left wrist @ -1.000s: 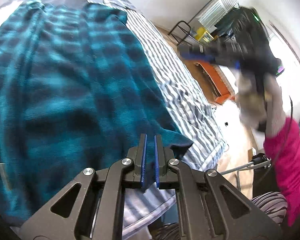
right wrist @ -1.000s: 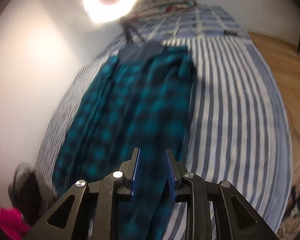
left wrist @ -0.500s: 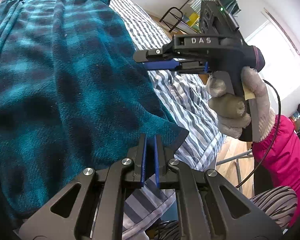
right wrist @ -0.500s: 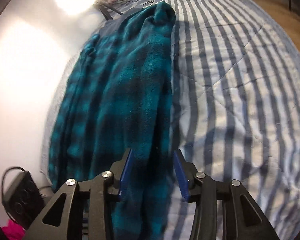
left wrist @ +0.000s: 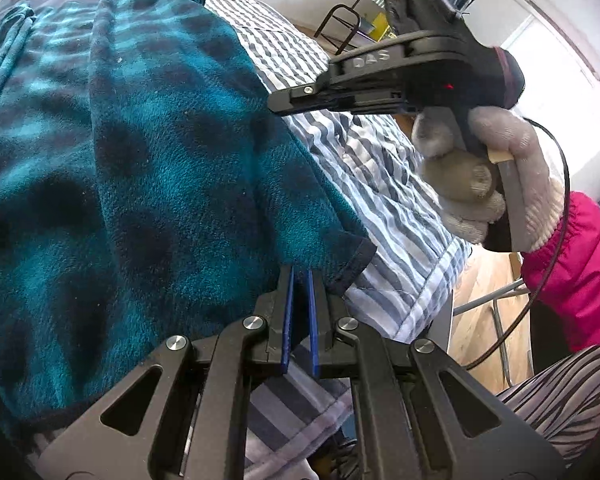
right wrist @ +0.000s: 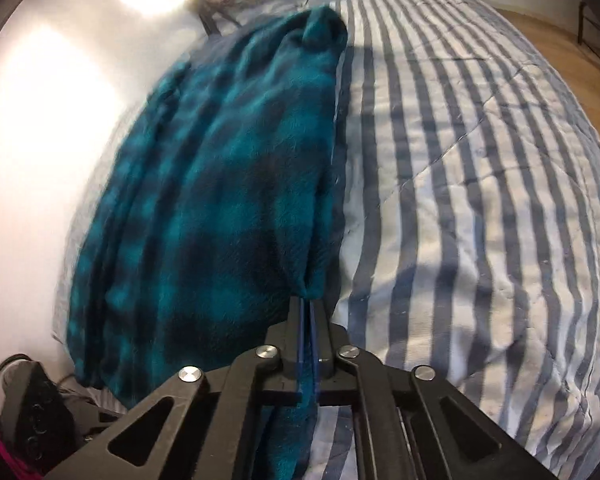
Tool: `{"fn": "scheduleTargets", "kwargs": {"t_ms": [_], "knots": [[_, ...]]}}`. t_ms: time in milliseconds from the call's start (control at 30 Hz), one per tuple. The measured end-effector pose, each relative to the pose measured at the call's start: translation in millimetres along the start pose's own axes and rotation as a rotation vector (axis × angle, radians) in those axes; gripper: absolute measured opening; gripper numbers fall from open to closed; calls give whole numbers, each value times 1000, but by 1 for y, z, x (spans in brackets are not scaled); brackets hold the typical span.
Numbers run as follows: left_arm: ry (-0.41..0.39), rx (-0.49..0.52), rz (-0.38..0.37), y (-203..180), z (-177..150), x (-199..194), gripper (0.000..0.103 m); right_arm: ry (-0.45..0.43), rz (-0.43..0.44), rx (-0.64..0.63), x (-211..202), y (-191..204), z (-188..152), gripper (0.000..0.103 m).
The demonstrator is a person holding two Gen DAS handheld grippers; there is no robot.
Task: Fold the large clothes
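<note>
1. A large teal-and-dark checked fleece garment (left wrist: 172, 168) is lying lengthwise on a blue-and-white striped quilted bedspread (right wrist: 480, 184), running from the near edge of the bed toward the far end, where a pile of folded bedding is sitting.

2. The left gripper (left wrist: 299, 280) is pinching the near hem of the garment, close to its dark-bound corner (left wrist: 356, 260); its blue pads are standing narrow with fleece between them.

3. The right gripper (right wrist: 307, 308) has just been closing, and its jaws are now clamping a fold of the same garment along its right-hand edge. In the left wrist view that gripper is reaching in from the right, carried by a hand in a pale knitted glove (left wrist: 484, 176) above a bright pink sleeve (left wrist: 572, 264).

4. Judging by the 2 holds on the near end, the step in hand is securing the near edge of the garment, ready for a fold toward the far end. The fold itself is not yet begun; most of the fleece is lying flat.

5. The next move is calling for both hands lifting together and keeping the held edge taut and level, so the thick fleece is not sagging or twisting between them.

6. It is also calling for carrying that edge far enough to line it up with the far end, without dragging the bedspread along.
</note>
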State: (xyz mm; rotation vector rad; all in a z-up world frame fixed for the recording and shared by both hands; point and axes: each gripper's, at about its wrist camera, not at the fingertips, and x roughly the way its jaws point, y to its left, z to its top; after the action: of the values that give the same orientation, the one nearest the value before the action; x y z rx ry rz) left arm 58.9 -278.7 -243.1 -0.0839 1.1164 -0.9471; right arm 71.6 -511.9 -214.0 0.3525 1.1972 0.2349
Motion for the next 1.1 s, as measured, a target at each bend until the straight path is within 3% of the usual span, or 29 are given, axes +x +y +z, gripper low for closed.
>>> {"fn": "scheduleTargets", "kwargs": {"t_ms": [67, 167, 200, 233, 300, 500, 700, 867, 933, 967, 1033, 1100], "knots": [[-18, 0, 2, -6, 3, -7, 3, -19, 16, 21, -12, -3, -5, 4], [-57, 8, 6, -24, 7, -16, 4, -92, 49, 65, -42, -15, -14, 28], [-60, 11, 13, -31, 10, -16, 15, -109, 48, 74, -51, -18, -14, 30], [-59, 8, 19, -38, 12, -14, 43, -128, 46, 81, -60, -22, -19, 30], [-74, -2, 21, -47, 17, -9, 62, -150, 36, 86, -74, -26, -27, 34], [-31, -10, 159, -65, 29, 26, 62, -212, -7, 73, -107, -30, -41, 49], [53, 7, 300, -68, 29, 60, 62, -232, -48, 66, -121, -37, -38, 49], [61, 51, 371, -72, 28, 72, 60, -263, -45, 70, -129, -39, -37, 53], [42, 57, 402, -70, 28, 71, 39, -277, -29, 78, -129, -37, -35, 55], [28, 39, 387, -66, 29, 66, 35, -279, -17, 79, -129, -36, -33, 58], [15, -31, 343, -53, 32, 59, 14, -280, -5, 74, -125, -32, -30, 64], [15, -112, 266, -38, 35, 49, 12, -286, 1, 57, -121, -27, -25, 67]]}}
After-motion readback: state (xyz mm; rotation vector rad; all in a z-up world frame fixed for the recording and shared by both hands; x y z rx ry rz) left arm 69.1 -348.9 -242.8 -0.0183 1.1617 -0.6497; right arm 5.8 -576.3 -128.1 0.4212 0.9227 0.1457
